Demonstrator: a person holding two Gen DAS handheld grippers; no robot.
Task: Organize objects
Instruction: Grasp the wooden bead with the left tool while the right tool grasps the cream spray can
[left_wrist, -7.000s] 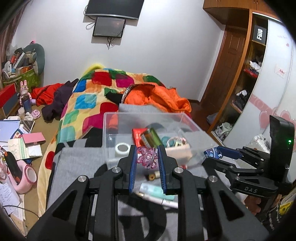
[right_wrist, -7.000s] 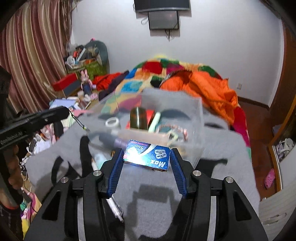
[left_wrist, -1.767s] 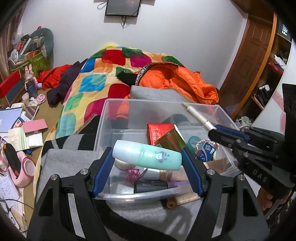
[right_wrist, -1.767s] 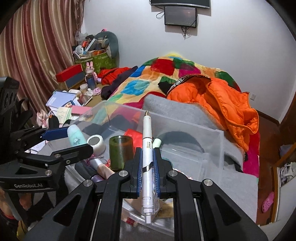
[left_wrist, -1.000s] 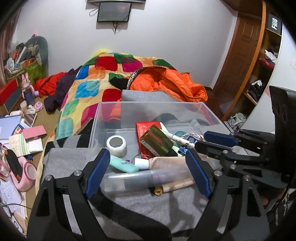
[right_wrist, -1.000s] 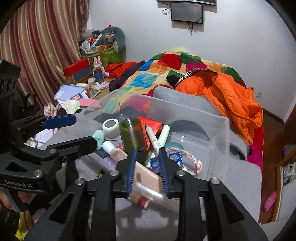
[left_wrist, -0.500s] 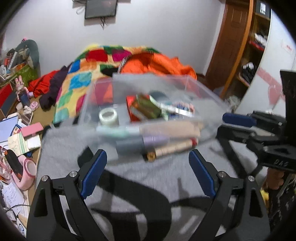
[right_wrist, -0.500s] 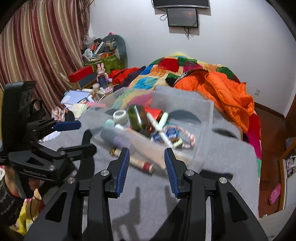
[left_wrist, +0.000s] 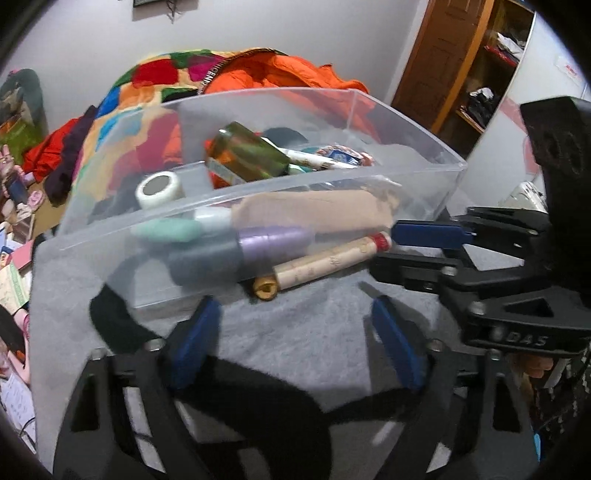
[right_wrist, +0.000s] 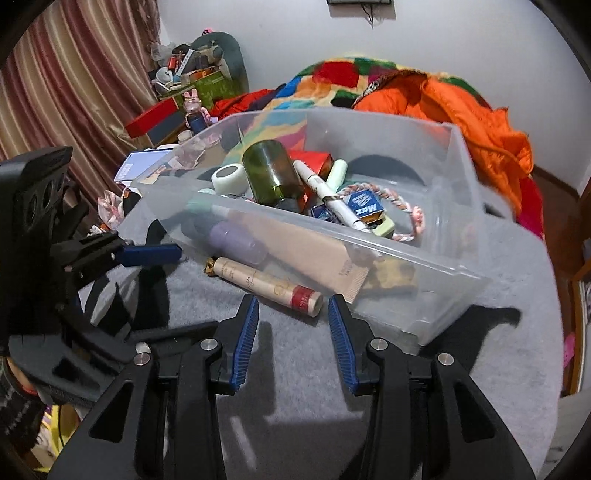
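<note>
Nearer now, both tongs (right_wrist: 291, 321) empty — blue "Max" box (right_wrist: 364, 202) in bin (right_wrist: 461, 273).

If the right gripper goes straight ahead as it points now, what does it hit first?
Most likely the cream tube with the red band lying on the gray blanket. It sits just ahead of the open right gripper, with the clear bin right behind it.

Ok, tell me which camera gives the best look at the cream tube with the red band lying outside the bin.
The right wrist view. There the cream tube lies sharp and unobstructed on the grey blanket, beside the clear bin, just ahead of the open right gripper. The left wrist view shows it too, but blurred.
</note>
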